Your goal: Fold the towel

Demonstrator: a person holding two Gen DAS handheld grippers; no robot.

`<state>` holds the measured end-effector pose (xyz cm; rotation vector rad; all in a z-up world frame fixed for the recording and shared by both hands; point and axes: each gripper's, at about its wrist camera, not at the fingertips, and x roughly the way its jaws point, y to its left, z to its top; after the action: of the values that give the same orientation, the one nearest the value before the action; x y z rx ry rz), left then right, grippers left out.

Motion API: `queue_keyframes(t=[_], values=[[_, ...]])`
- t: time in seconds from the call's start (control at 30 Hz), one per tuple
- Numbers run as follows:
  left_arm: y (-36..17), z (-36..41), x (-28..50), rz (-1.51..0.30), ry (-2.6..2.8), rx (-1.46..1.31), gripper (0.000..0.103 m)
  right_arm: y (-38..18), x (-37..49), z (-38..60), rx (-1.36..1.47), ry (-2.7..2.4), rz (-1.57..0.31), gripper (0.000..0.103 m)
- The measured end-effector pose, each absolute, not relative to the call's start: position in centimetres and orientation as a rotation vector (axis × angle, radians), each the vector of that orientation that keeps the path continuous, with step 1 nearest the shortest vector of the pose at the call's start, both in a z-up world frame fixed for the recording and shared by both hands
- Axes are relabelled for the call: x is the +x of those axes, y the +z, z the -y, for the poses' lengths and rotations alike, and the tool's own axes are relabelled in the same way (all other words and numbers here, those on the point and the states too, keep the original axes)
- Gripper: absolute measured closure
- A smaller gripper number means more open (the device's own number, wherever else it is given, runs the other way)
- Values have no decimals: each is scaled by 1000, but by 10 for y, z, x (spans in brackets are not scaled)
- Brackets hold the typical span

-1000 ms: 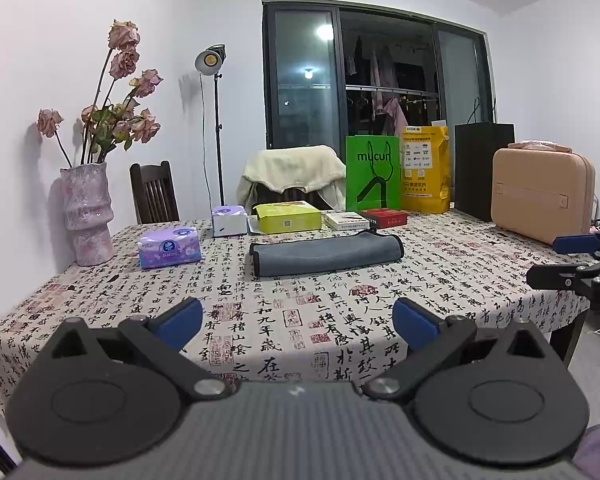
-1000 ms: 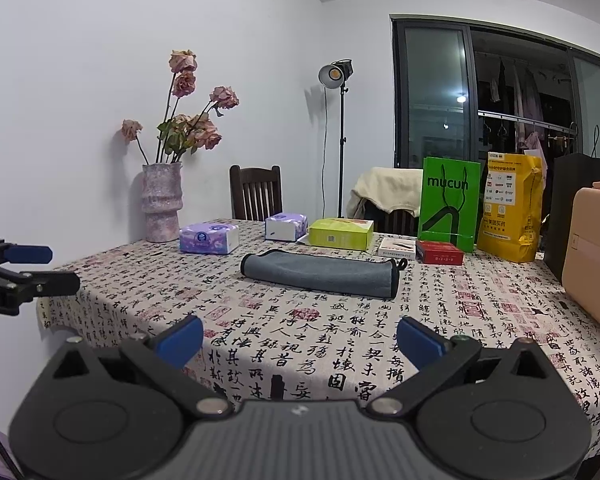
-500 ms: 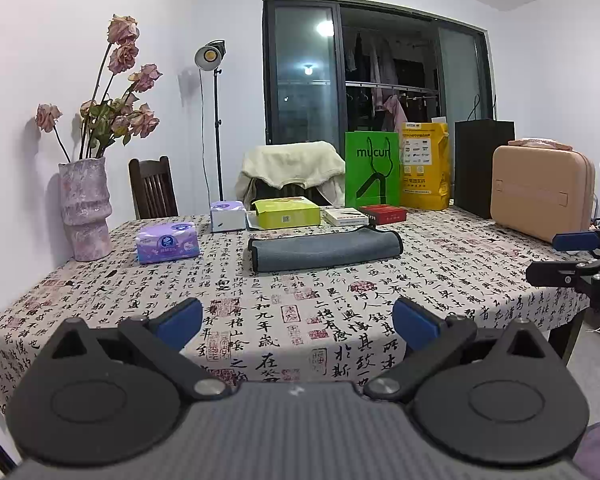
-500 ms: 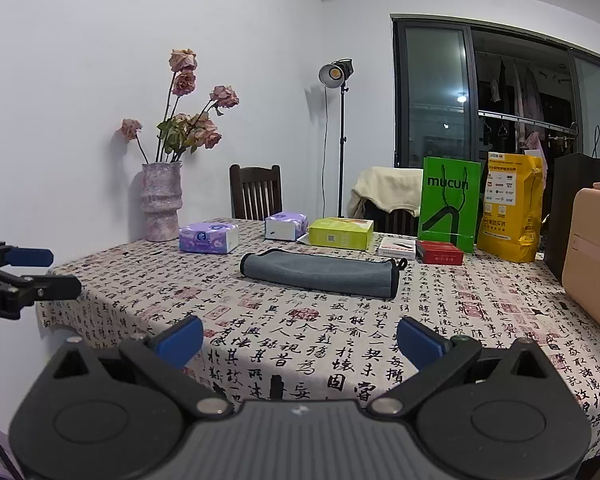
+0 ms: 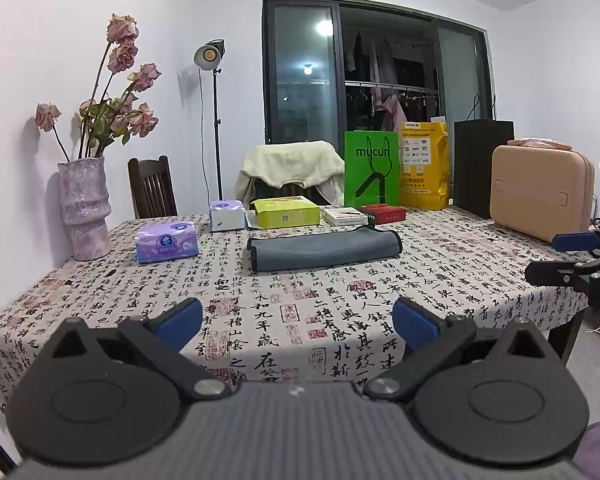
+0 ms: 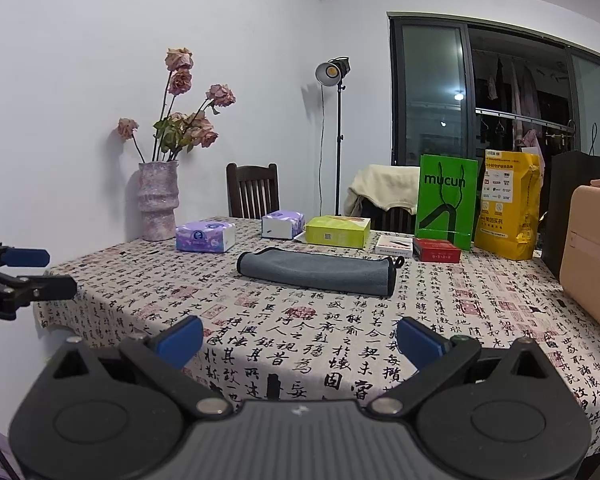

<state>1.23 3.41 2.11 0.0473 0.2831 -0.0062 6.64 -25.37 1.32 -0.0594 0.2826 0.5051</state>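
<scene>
A grey towel [image 5: 324,249] lies folded into a long narrow strip across the middle of the table; it also shows in the right wrist view [image 6: 316,271]. My left gripper [image 5: 298,320] is open and empty, held back at the table's near edge, well short of the towel. My right gripper [image 6: 300,338] is open and empty, also at the near edge. Each gripper shows at the side of the other's view, the right one [image 5: 568,258] and the left one [image 6: 24,270].
The patterned tablecloth [image 5: 300,304] covers the table. A vase of dried roses [image 5: 84,208] stands far left. Tissue packs [image 5: 167,242], a yellow-green box [image 5: 286,212], small boxes, a green bag [image 5: 371,174], a yellow bag and a tan case [image 5: 540,196] line the back and right.
The left wrist view has tilted slightly, so the table and towel sit a little lower in frame. The towel has not moved. Both grippers stay open.
</scene>
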Motion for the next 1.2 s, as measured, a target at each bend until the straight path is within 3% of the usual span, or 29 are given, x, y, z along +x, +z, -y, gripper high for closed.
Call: queue_keyframes(t=[1.2], values=[[21,-33,11,-276,-9,49,0,14,66,255,-65,504,-281,0]])
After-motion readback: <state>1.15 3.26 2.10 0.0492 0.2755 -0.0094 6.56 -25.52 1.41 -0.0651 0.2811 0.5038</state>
